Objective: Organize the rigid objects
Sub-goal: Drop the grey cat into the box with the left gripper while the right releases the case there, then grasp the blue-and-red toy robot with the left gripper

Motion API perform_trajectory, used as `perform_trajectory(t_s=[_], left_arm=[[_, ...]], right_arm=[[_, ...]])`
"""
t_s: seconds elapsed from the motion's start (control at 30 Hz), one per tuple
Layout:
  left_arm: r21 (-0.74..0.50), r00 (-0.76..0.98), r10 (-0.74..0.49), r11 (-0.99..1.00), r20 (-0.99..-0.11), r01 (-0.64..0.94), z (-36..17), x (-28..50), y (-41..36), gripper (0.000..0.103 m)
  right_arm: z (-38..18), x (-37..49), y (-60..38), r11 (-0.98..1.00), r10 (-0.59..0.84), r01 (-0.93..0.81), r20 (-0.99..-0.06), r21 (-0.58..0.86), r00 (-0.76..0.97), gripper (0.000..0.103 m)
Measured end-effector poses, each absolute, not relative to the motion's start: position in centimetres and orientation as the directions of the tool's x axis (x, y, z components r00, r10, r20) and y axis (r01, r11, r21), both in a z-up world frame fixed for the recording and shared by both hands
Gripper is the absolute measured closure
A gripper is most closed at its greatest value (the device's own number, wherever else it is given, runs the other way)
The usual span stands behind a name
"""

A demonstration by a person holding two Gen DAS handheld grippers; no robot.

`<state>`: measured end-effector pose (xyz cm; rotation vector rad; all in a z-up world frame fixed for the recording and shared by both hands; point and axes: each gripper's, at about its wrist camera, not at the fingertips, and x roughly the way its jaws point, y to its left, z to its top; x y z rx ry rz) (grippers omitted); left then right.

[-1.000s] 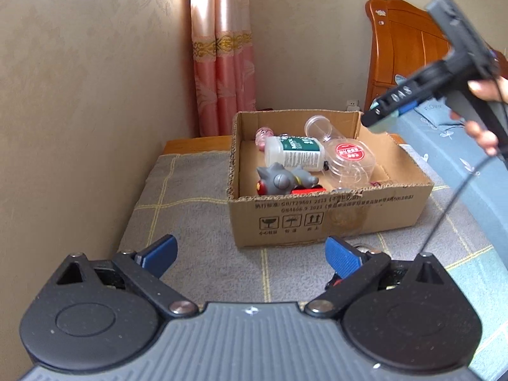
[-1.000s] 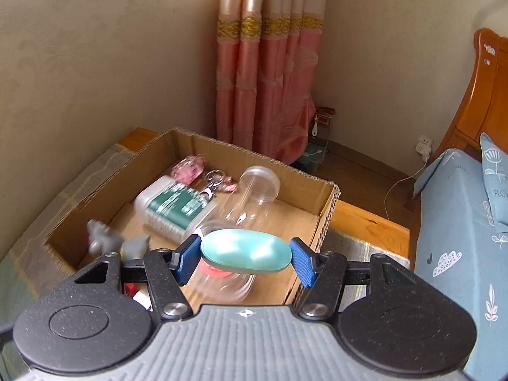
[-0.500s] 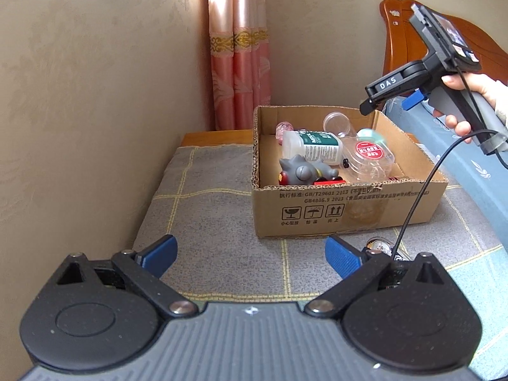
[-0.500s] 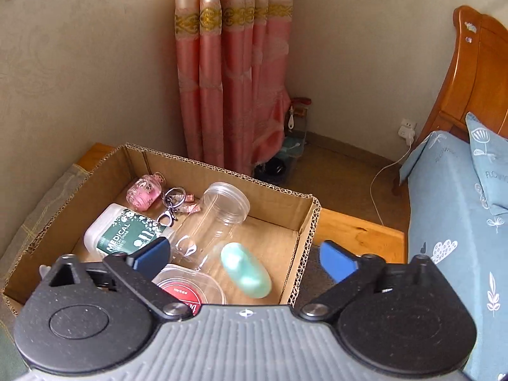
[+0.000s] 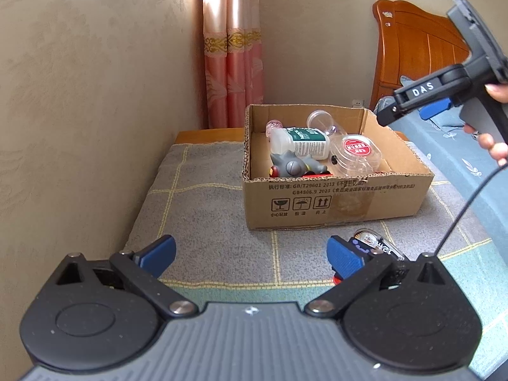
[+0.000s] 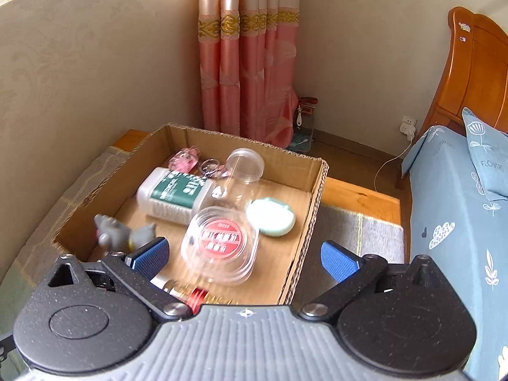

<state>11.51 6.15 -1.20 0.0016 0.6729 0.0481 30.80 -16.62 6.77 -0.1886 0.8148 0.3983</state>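
Hovering over the cardboard box with nothing between its wide-spread pads, the right tool sits empty — the left tool likewise gapes empty.

Right gripper jaws wide, nothing between. Below: cardboard box holding mint oval case, red-lidded clear container, white bottle.
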Motion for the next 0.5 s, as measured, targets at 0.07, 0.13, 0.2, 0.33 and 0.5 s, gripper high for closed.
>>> perform_trajectory(t_s=[0.07,0.13,0.2,0.33,0.5], left_arm=[[0.014,0.779,0.037,0.999,-0.626,-0.037,-1.2,11.2,6.0,0.002],[0.017,0.779,0.032,0.999,-0.626,-0.028,-1.2,10.8,5.9,0.002],[0.017,0.781,0.028,1.0,-0.624,-0.023,-1.2,10.5,5.9,0.002],[0.009,0.78,0.018,1.0,-0.626,-0.016,-1.2,10.1,6.1,0.002],[0.004,0.781,0.014,1.0,-0.625,-0.015,-1.2,9.8,6.4,0.002]], right_arm=[[6.8,29.2,-16.8,0.914,0.273,-0.405,-0.735,-0.003,0.62,0.0],[6.5,27.6,-16.9,0.916,0.275,-0.402,-0.736,0.004,0.618,0.0],[5.9,26.2,-16.9,0.919,0.265,-0.394,-0.736,-0.003,0.623,0.0],[3.7,23.5,-16.7,0.928,0.231,-0.372,-0.752,-0.021,0.617,0.0],[0.5,20.7,-16.1,0.935,0.197,-0.352,-0.777,-0.034,0.598,0.0]])
